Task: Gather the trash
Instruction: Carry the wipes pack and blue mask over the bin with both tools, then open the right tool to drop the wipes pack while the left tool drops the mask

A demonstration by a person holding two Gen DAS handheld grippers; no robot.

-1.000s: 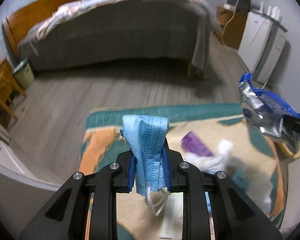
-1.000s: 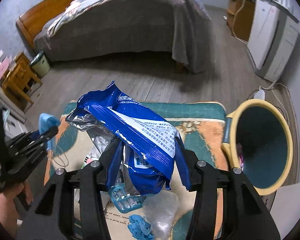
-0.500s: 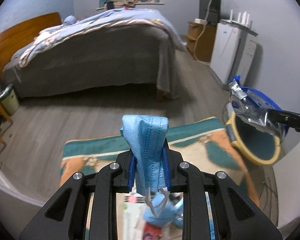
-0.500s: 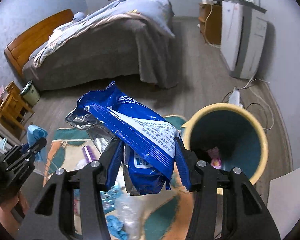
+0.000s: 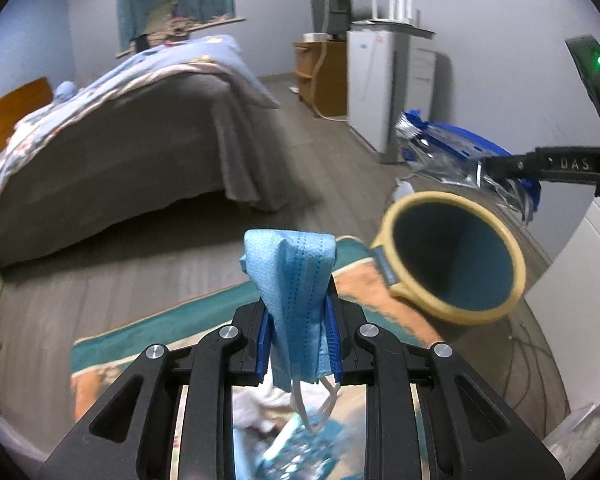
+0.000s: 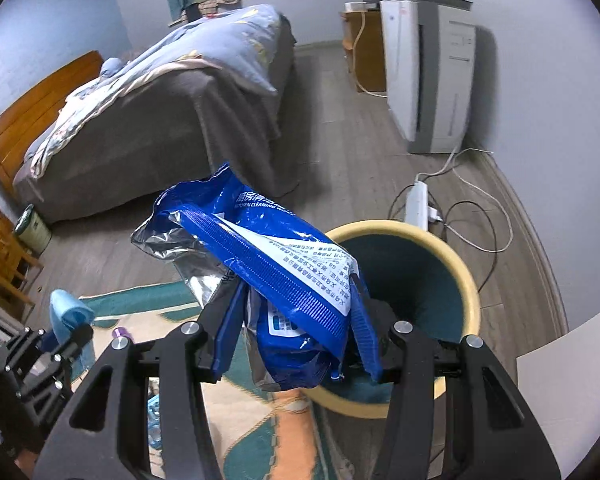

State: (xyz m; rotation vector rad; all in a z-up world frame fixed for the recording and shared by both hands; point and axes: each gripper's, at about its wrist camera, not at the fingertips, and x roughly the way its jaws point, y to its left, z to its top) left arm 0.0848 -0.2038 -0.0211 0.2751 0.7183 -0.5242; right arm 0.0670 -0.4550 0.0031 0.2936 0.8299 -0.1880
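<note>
My left gripper (image 5: 298, 340) is shut on a folded light-blue face mask (image 5: 294, 292), its white ear loops hanging below. My right gripper (image 6: 300, 340) is shut on a crumpled blue and silver wipes packet (image 6: 268, 264), held over the near rim of the yellow bin with a teal inside (image 6: 432, 280). In the left wrist view that bin (image 5: 456, 264) stands to the right of the mask, and the right gripper with the packet (image 5: 460, 152) hovers just beyond it. The left gripper with the mask (image 6: 66, 312) shows at the lower left of the right wrist view.
The bin stands at the edge of a teal and orange rug (image 5: 148, 332) with more litter on it. A bed (image 6: 172, 92) fills the back left. A white appliance (image 6: 428, 68), a power strip with cables (image 6: 418, 200) and a wooden cabinet (image 5: 320, 76) line the right wall.
Both grippers have swung to the right across the rug toward the bin, each keeping its hold. The packet now hangs over the bin's rim and the mask is beside the bin.
</note>
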